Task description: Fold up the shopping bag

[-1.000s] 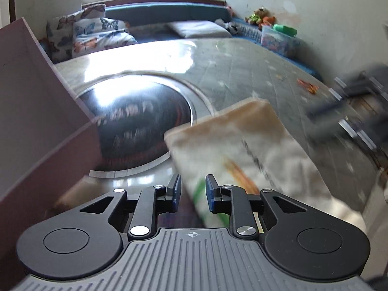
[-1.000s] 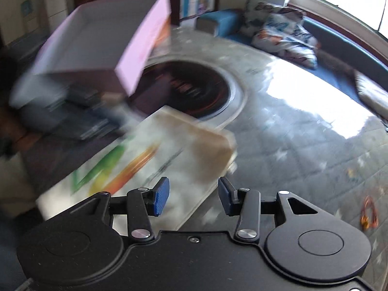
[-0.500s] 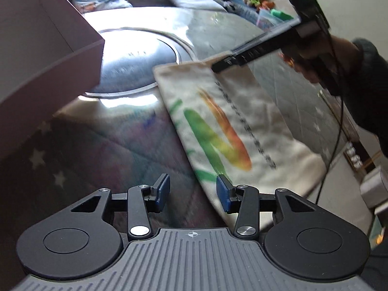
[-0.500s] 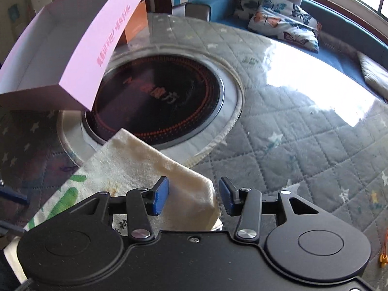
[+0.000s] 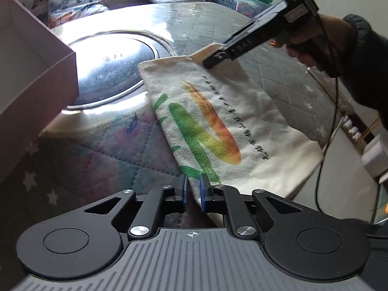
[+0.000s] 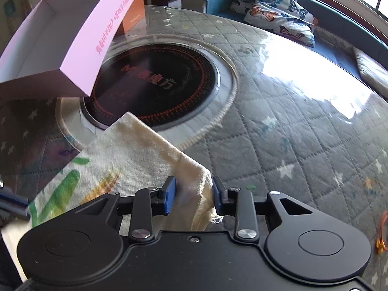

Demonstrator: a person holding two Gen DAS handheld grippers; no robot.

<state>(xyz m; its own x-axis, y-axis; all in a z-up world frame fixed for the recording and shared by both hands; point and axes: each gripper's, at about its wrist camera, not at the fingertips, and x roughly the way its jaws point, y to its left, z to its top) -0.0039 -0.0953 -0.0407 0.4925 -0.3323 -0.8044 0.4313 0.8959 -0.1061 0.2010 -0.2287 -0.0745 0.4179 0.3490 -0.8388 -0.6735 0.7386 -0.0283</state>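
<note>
My left gripper (image 5: 193, 189) has just been closing, and its fingers are clamped on the near edge of the shopping bag (image 5: 218, 126). My right gripper (image 6: 192, 198) has also been closing; its fingers press a bunched corner of the bag at the far end. The bag lies flat on the quilted, star-patterned tabletop (image 6: 291, 133) under a glossy clear cover. Past it sits a round black cooktop (image 6: 155, 84) set into the tabletop, with a pink box (image 6: 72, 36) beside it. Farther off, a blue bench (image 6: 339, 26) with butterfly cushions (image 6: 274, 9) runs under a bright window.
</note>
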